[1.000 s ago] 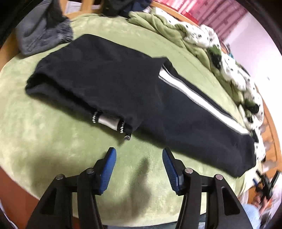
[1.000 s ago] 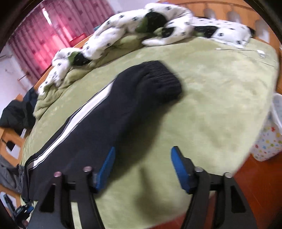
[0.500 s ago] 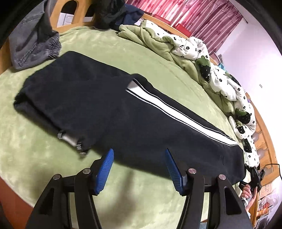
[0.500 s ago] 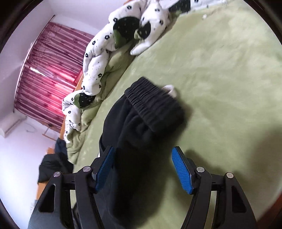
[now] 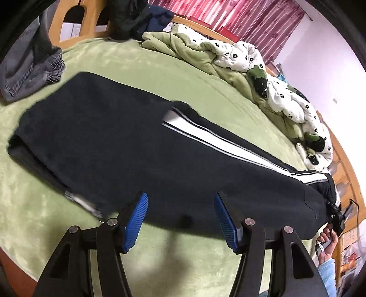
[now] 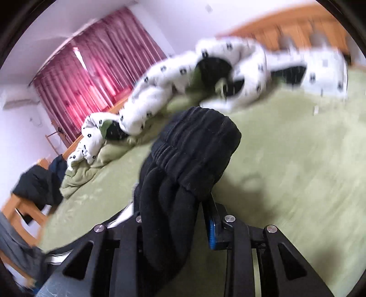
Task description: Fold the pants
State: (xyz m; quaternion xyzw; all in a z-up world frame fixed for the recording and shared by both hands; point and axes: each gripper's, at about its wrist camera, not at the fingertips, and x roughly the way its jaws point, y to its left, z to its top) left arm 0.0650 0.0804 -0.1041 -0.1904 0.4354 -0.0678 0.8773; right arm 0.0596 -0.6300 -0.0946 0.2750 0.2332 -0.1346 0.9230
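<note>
Black pants (image 5: 128, 150) with a white side stripe (image 5: 219, 146) lie folded lengthwise across the green bed (image 5: 160, 73), waist at the left, cuffs at the far right. My left gripper (image 5: 180, 212) is open and empty, just above the pants' near edge around mid-leg. My right gripper (image 6: 173, 219) is shut on the ribbed cuff end of the pants (image 6: 194, 150) and holds it lifted off the bed; it also shows in the left wrist view (image 5: 336, 214) at the far right.
A white and green spotted quilt (image 5: 263, 75) is bunched along the bed's far side. Grey trousers (image 5: 29, 66) hang at the left over the wooden bed frame (image 5: 71, 25). Dark clothes (image 5: 137, 18) lie at the back. Red curtains (image 6: 96, 75) hang behind.
My right gripper closed on the pants' cuffs and lifted them. My left gripper moved right along the pants' near edge toward mid-leg, still open.
</note>
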